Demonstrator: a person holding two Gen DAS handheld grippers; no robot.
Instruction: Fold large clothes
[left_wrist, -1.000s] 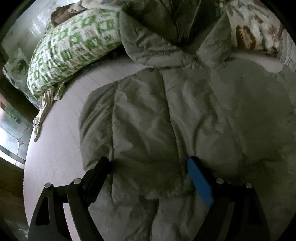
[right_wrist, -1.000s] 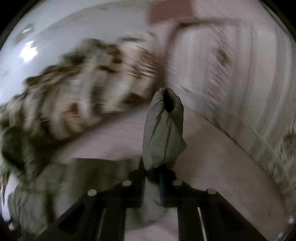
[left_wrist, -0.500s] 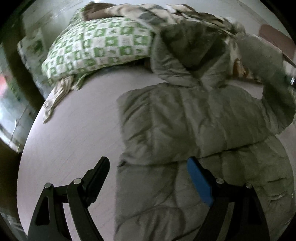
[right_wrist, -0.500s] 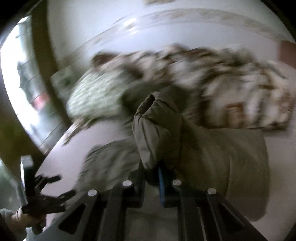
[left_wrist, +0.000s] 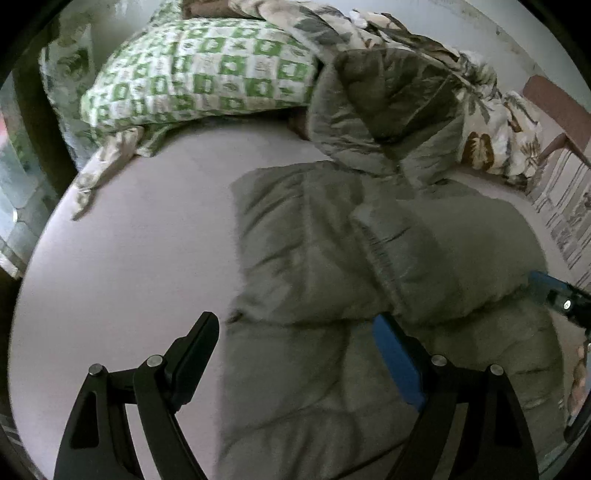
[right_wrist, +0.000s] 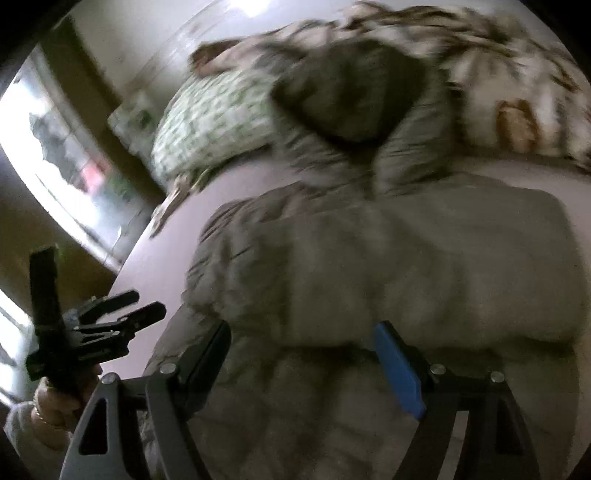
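Observation:
An olive puffer jacket (left_wrist: 325, 266) lies flat on the bed, its hood (left_wrist: 384, 96) toward the pillows. One sleeve (left_wrist: 450, 254) lies folded across the chest. My left gripper (left_wrist: 295, 328) hovers open over the jacket's lower left part, nothing between its fingers. In the right wrist view, my right gripper (right_wrist: 303, 332) hangs above the folded sleeve (right_wrist: 424, 266); its jaws are opening and the pads touch no fabric. The left gripper (right_wrist: 118, 314) shows at the lower left there, held in a hand (right_wrist: 55, 410). The right gripper's tip (left_wrist: 557, 295) peeks in at the left view's right edge.
A green-and-white checked pillow (left_wrist: 199, 74) and a leaf-print blanket (left_wrist: 491, 122) lie at the head of the bed. Pale pink sheet (left_wrist: 129, 258) spreads left of the jacket. A bright window (right_wrist: 55, 166) is beyond the bed's left edge. A brown board (left_wrist: 554, 103) stands far right.
My right gripper swung the sleeve it was shut on across the jacket, then opened and let it drop there. My left gripper drew back a little, staying open.

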